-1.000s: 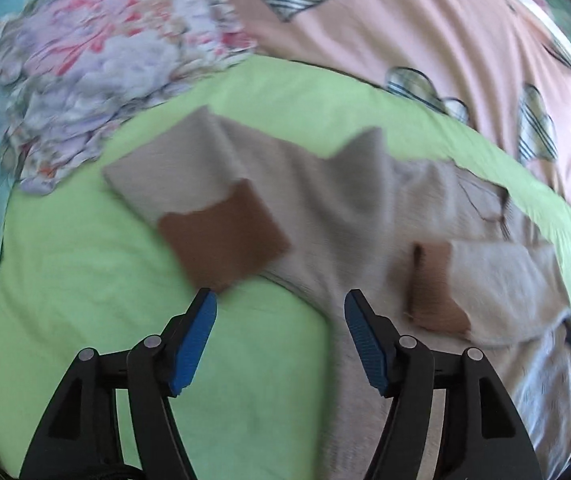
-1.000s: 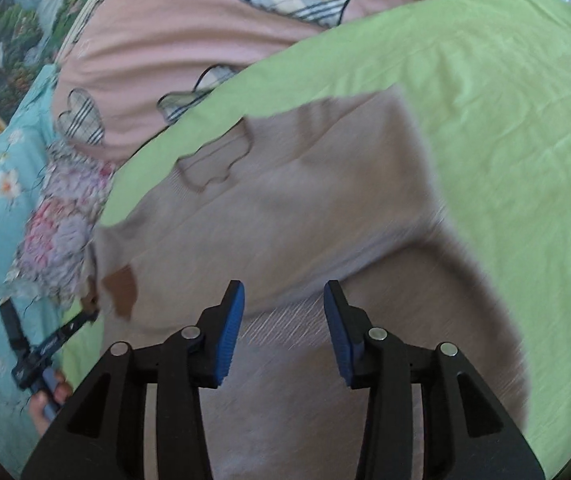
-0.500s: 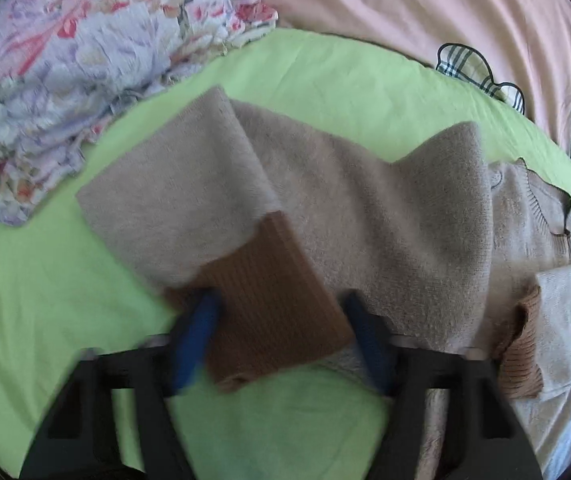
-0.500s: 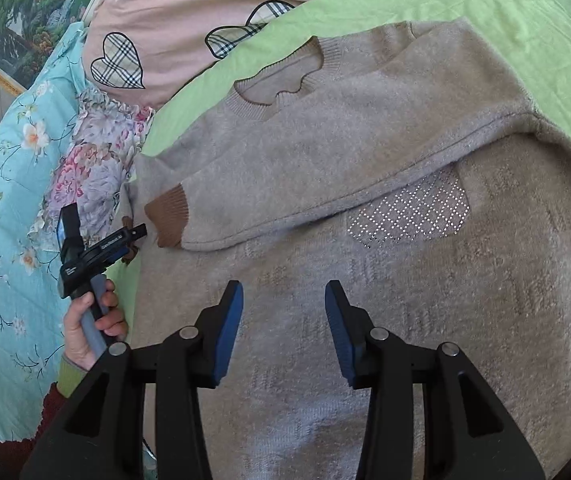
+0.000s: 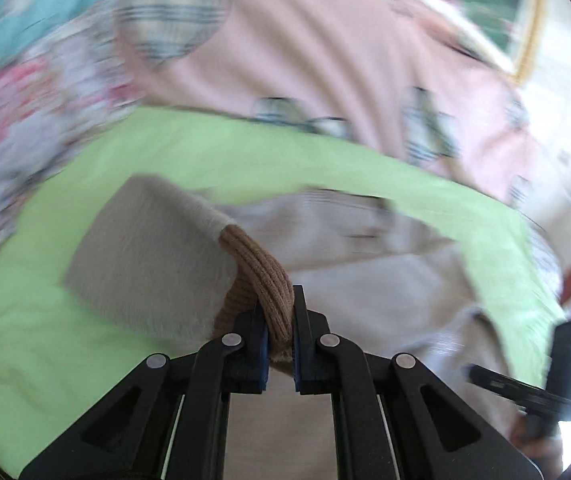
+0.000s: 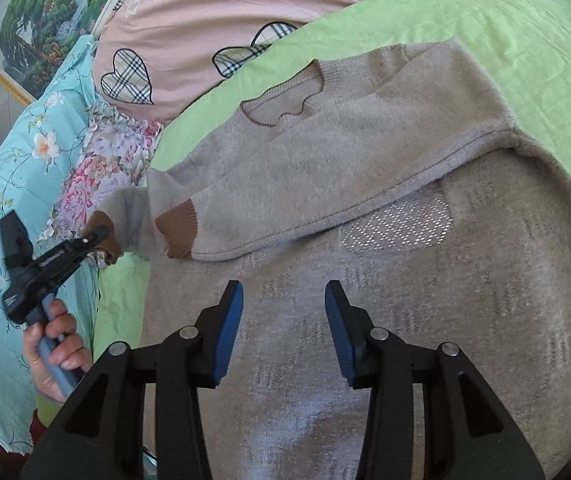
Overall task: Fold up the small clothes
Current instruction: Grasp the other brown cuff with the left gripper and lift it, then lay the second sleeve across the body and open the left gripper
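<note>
Now left gripper point(image 5: 279, 344) pinches brown cuff point(image 5: 263, 280); right gripper point(image 6: 284, 330) gapes above sweater point(image 6: 365, 168).

I see a beige knit sweater point(image 6: 365, 168) lying flat on the green sheet point(image 6: 505, 28), neck toward the pillows, w/ one sleeve folded across the chest, its brown cuff point(image 6: 177, 226) near the left edge. Other sleeve's brown cuff point(image 5: 263, 276) is lifted & pinched in my left gripper point(image 5: 279, 338).

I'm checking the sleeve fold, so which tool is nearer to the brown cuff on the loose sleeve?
Left. The left tool is shut on the brown cuff. The right tool hangs open over the sweater's body, apart from that cuff.
</note>
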